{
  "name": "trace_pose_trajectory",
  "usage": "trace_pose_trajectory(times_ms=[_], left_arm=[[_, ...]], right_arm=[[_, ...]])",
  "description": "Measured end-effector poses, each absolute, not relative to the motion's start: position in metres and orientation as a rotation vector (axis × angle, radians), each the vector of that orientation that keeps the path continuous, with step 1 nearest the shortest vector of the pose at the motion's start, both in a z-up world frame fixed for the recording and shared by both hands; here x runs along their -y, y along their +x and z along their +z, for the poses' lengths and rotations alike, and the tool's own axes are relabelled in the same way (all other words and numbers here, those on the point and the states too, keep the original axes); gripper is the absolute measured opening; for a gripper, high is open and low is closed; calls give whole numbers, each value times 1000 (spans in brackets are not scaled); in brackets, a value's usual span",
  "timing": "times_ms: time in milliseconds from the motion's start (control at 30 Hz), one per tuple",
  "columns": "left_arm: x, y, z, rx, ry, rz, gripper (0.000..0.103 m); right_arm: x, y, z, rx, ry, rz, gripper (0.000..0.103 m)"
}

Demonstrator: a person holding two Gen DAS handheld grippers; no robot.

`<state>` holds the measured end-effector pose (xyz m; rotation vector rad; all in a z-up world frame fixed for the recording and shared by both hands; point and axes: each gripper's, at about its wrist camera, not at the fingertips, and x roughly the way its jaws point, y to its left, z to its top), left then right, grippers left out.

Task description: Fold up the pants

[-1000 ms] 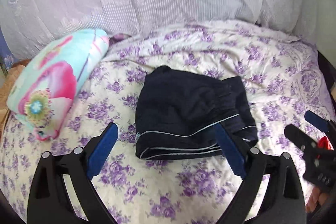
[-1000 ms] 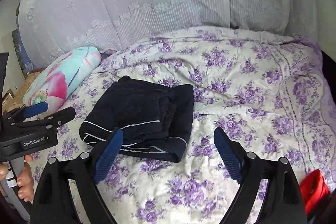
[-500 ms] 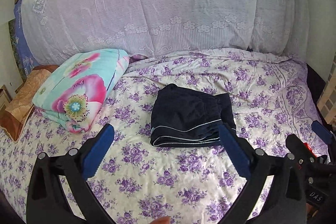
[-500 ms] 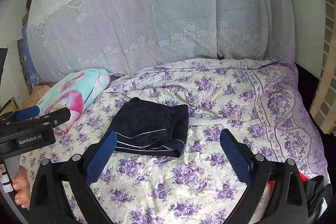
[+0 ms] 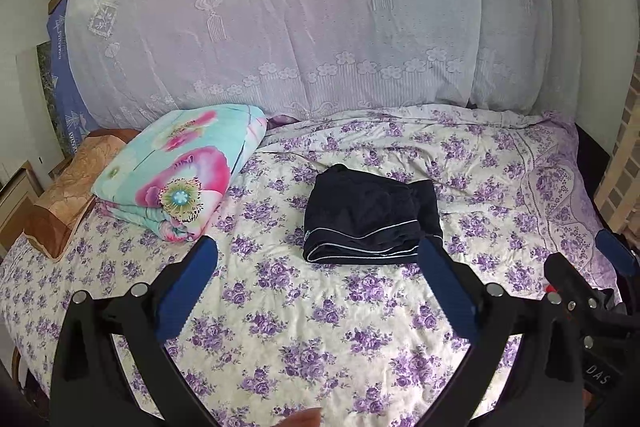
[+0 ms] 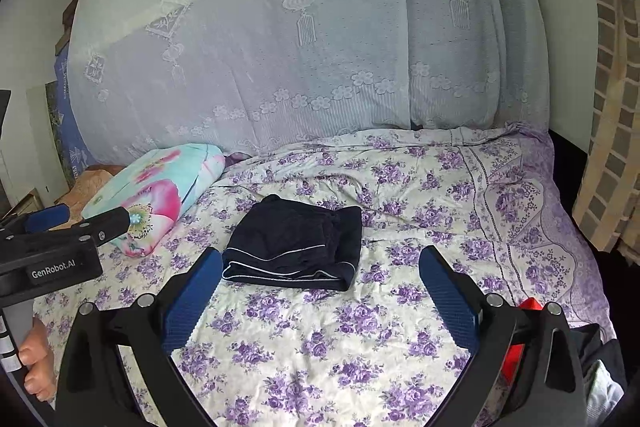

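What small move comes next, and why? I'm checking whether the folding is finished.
Probably just withdraw: the pants lie folded in a compact stack on the bedsheet, and the left gripper and right gripper are both open and empty, off the fabric.

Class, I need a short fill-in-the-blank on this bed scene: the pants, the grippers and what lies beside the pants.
1. The dark pants lie ____ into a compact stack on the floral bedsheet.
2. The jaws of the left gripper and the right gripper stand ____.
3. The grippers hold ____.
4. The rolled flowered quilt lies to the ____ of the pants in both views.

Missing words: folded; open; nothing; left
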<state>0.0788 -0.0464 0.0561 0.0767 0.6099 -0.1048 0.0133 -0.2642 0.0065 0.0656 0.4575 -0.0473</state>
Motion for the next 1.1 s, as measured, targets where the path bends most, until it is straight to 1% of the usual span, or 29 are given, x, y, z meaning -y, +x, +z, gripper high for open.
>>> trace_pose_trajectory(times_ms=[400, 700, 833, 1100], left_arm=[[47, 53, 67, -598, 61, -107, 98], [54, 52, 64, -606, 82, -127, 98], [46, 58, 43, -657, 72, -145, 98], [3, 83, -44, -881, -35, -93, 98]], right_arm=[[261, -14, 22, -426, 32, -20, 99], [269, -14, 18, -438, 57, 4, 99], [271, -6, 1, -487, 83, 34, 99], [276, 36, -71, -675, 116, 50, 99]])
